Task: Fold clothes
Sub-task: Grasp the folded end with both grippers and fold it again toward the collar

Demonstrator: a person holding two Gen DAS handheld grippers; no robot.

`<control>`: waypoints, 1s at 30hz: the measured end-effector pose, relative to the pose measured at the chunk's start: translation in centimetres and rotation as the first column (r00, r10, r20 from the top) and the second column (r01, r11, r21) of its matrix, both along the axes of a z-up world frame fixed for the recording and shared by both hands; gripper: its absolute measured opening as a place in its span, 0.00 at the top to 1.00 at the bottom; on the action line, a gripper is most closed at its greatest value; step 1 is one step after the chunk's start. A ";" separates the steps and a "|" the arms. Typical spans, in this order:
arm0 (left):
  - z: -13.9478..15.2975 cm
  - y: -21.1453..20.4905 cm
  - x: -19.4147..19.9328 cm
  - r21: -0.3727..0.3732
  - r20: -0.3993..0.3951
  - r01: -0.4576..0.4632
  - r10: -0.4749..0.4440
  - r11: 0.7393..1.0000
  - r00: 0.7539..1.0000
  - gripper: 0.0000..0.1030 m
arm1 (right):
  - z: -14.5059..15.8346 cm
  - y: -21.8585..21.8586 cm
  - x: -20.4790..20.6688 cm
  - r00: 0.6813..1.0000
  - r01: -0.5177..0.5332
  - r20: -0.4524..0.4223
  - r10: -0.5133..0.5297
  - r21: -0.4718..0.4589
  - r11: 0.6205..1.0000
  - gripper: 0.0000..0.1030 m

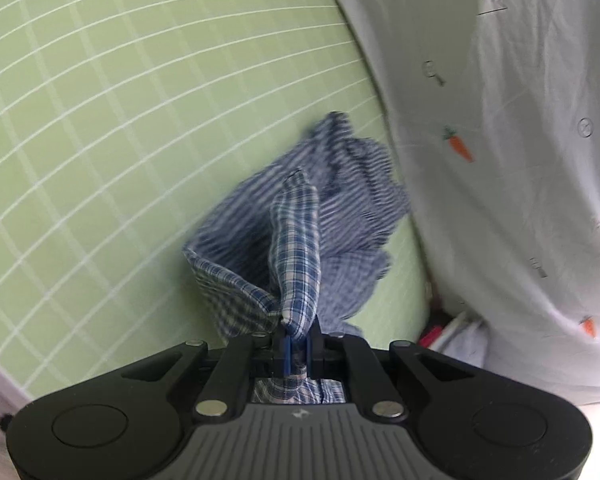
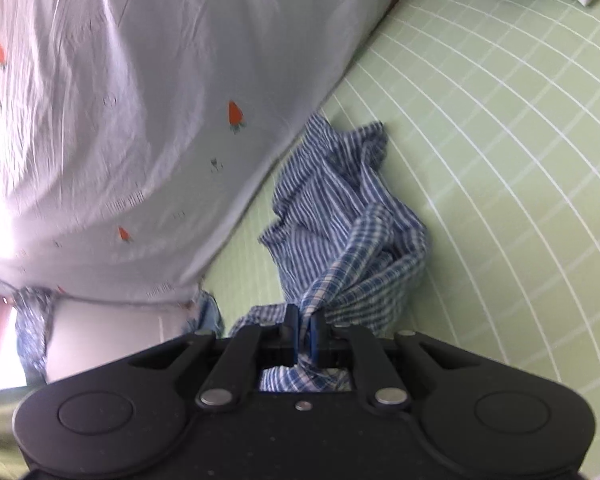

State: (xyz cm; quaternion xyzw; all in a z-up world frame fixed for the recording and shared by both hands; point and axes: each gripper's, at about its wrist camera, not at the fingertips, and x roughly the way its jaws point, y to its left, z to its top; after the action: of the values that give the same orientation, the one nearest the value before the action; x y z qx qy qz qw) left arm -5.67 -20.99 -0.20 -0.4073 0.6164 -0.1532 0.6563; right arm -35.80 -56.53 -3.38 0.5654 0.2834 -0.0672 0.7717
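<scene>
The blue checked garment [image 1: 300, 224] hangs bunched and crumpled between the two grippers, its lower folds drooping toward the green sheet with white grid lines [image 1: 120, 120] below it. Whether the cloth touches the sheet or hangs just above it cannot be told. The fabric is blurred in both views. No part of it lies flat and no fold has been made.

The left hand-held gripper [image 1: 297, 350] is clenched on a pinch of the garment, with a ridge of checked cloth standing up out of its blue pads [image 1: 286, 354] and more cloth showing behind them. The right hand-held gripper [image 2: 305, 338] is likewise clamped on another bunch of the same garment [image 2: 340, 220], the fabric pulled into a tight gather at its pads [image 2: 315, 338].

Beside the garment, on the side away from the open sheet, hangs a white cloth printed with small carrots [image 1: 500, 140], seen in the right wrist view [image 2: 120, 100] as well; it appears to drape close to the garment without being gripped.

By my reading the task is at its very start: the garment is only picked up. Still to do are spreading it out flat on the green sheet, finding its edges, and making every fold.
</scene>
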 end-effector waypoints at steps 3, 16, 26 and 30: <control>0.2 -1.4 2.5 -0.023 -0.007 0.000 0.000 1.000 1.000 0.94 | 0.0 -1.6 1.5 0.999 0.040 0.014 -0.040 0.044 0.998 0.94; -0.2 -10.1 17.5 -0.094 0.001 0.020 -0.020 0.995 1.000 0.93 | -1.3 -11.7 16.3 0.991 0.121 0.034 -0.127 0.133 0.984 0.93; -1.7 -15.1 22.4 0.327 0.362 0.085 -0.208 0.941 0.909 0.14 | -1.2 -12.6 25.6 0.997 -0.010 -0.067 -0.025 -0.479 0.878 0.18; -5.7 -15.3 20.1 0.457 0.262 0.199 -0.344 0.867 0.902 0.14 | -5.0 -10.7 24.7 0.981 -0.135 -0.188 0.050 -0.475 0.870 0.18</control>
State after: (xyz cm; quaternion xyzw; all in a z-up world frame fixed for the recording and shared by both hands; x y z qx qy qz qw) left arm 14.40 -36.31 -5.92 -0.1326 0.5659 -0.1761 0.7944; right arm -11.08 -67.25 -8.36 0.3316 0.3488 -0.1468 0.8642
